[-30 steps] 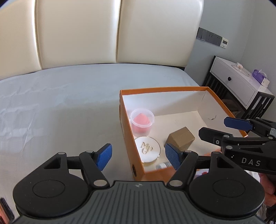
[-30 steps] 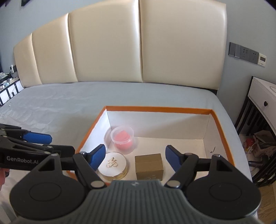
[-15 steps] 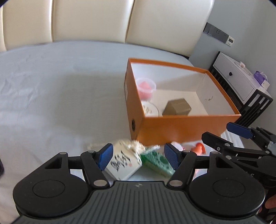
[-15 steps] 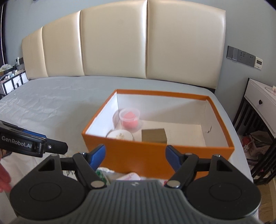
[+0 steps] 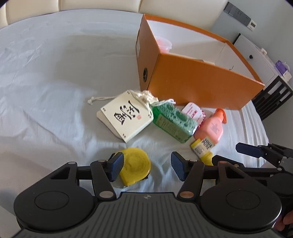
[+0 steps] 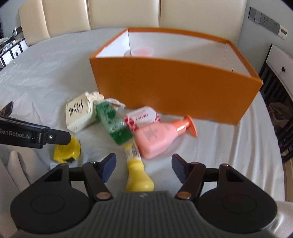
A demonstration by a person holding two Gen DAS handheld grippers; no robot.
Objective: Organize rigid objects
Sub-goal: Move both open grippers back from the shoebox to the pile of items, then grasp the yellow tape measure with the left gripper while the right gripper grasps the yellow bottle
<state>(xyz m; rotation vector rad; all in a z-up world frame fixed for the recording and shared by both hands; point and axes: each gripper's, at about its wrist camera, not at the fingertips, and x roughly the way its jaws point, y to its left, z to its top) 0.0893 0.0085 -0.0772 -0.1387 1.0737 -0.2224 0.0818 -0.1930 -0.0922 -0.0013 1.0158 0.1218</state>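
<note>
- A pale grey bedsheet (image 5: 55, 76) covers the bed under both grippers; a cream padded headboard (image 6: 124, 14) rises far ahead of them, and a white bedside cabinet (image 5: 256, 55) stands off to the right, beyond the bed's edge.
- An open orange box (image 6: 174, 86) sits ahead of both grippers, its near wall facing them. A clear cup with something pink in it (image 6: 141, 52) shows just over that wall, at the box's far left.
- Between the box and the grippers lies a loose cluster: a cream box with black calligraphy (image 5: 126, 117) on the left, a drawstring pouch (image 5: 146, 96) behind it, a green packet (image 5: 174, 122) touching its right side, and a white-and-red sachet (image 6: 142, 117) beyond that.
- A pink pump bottle (image 6: 155, 137) lies on its side, its orange nozzle pointing towards the box.
- A yellow tube (image 6: 135, 164) lies lengthwise straight ahead of the right gripper (image 6: 142, 166), cap nearest it and label end touching the green packet and the pink bottle.
- The right gripper's jaws stand about half apart and are closing; the tube's cap lies between them, and the blue fingers (image 6: 108, 166) stand clear of it on both sides.
- A yellow round tin (image 5: 135, 164) lies just in front of the left gripper (image 5: 146, 166), towards its left finger.
- The left gripper's jaws are also about half apart and closing, holding nothing. Whether its left finger touches the tin cannot be told.
</note>
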